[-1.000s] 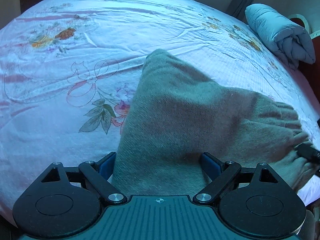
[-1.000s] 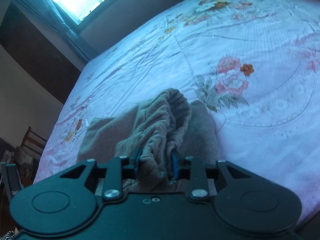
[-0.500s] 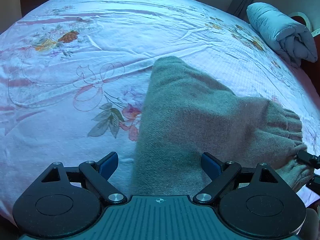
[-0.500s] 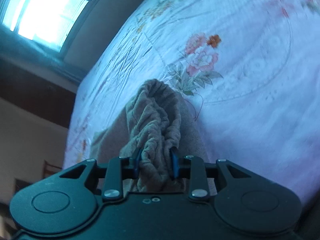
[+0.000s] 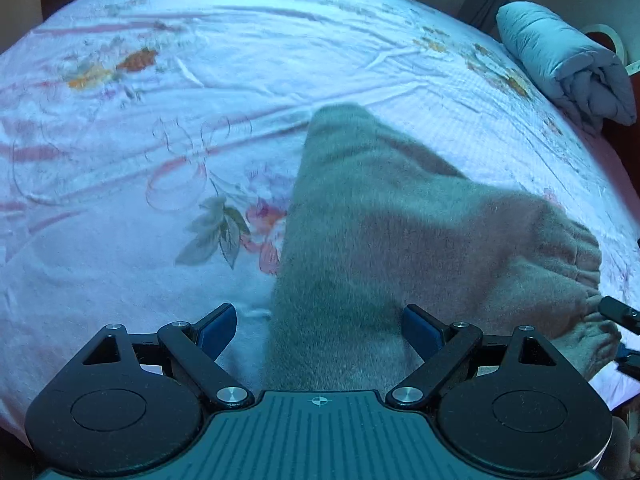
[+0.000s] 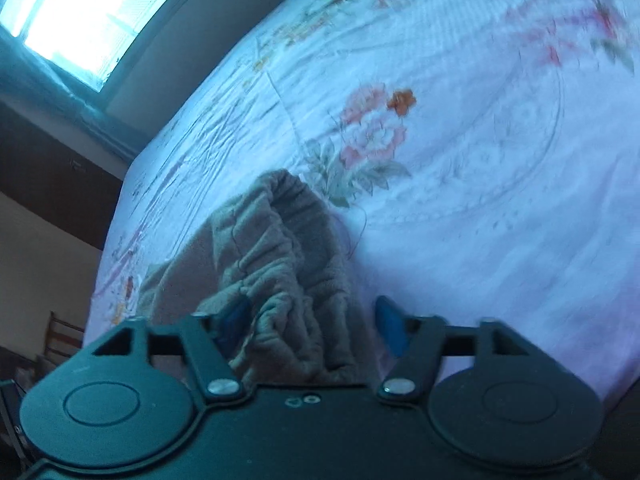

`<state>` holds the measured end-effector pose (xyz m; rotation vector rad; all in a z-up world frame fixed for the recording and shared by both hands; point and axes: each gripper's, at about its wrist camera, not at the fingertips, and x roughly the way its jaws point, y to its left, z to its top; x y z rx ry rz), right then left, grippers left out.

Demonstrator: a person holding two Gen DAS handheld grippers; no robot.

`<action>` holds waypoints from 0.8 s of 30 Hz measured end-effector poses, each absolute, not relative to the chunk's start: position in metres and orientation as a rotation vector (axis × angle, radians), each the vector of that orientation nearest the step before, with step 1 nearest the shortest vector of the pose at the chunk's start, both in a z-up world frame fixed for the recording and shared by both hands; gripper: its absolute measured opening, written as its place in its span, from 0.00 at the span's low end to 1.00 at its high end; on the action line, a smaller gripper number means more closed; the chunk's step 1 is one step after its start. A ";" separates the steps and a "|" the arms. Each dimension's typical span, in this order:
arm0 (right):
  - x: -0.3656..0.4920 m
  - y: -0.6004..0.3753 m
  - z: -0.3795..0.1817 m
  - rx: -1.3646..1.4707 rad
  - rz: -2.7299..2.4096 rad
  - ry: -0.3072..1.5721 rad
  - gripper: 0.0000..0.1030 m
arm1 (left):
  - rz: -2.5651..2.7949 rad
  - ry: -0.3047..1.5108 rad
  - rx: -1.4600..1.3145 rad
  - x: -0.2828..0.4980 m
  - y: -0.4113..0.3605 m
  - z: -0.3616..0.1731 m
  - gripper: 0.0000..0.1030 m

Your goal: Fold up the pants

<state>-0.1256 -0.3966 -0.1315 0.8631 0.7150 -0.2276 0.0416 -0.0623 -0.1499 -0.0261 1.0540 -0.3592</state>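
The grey-brown fleece pants lie folded on the floral bed sheet, with the gathered elastic waistband at their right end. My left gripper hovers open over the near end of the pants, both blue pads wide apart and clear of the cloth. My right gripper is at the waistband with its jaws opening. The bunched waistband still sits between them, but the right pad stands clear of it. In the left wrist view the right gripper's fingertips show at the waistband's edge.
A rolled grey quilt lies at the bed's far right corner. A bright window and dark wall panelling are beyond the bed, and a wooden chair stands on the floor at the left. The sheet spreads wide on both sides of the pants.
My right gripper's jaws have spread off the waistband they were pinching, and it has rolled and dropped towards the bed. The pants have settled lower. The left gripper stays open.
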 end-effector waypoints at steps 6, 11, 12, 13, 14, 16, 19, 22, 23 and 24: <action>-0.123 -0.386 -0.091 0.674 -0.173 0.621 0.47 | -0.424 1.002 -0.020 0.036 -0.071 -0.128 0.87; -0.100 -0.359 -0.080 0.586 -0.060 0.645 0.28 | -0.471 0.994 0.001 0.034 -0.086 -0.125 0.87; -0.096 -0.354 -0.082 0.572 -0.054 0.655 0.27 | -0.474 0.991 0.007 0.035 -0.089 -0.124 0.87; -0.093 -0.349 -0.083 0.559 -0.051 0.667 0.23 | -0.474 0.984 0.017 0.037 -0.092 -0.122 0.87; -0.089 -0.344 -0.085 0.543 -0.051 0.675 0.21 | -0.472 0.973 0.031 0.039 -0.096 -0.120 0.86; -0.080 -0.334 -0.087 0.523 -0.052 0.683 0.15 | -0.487 0.956 0.048 0.046 -0.106 -0.115 0.86; -0.059 -0.320 -0.086 0.503 -0.028 0.688 0.11 | -0.510 0.946 0.085 0.058 -0.123 -0.115 0.72; -0.029 -0.302 -0.086 0.474 0.009 0.702 0.07 | -0.499 0.959 0.156 0.072 -0.139 -0.125 0.50; -0.019 -0.298 -0.087 0.471 0.019 0.706 0.06 | -0.492 0.964 0.175 0.077 -0.143 -0.131 0.44; -0.008 -0.295 -0.090 0.479 0.029 0.720 0.05 | -0.484 0.964 0.182 0.081 -0.145 -0.136 0.43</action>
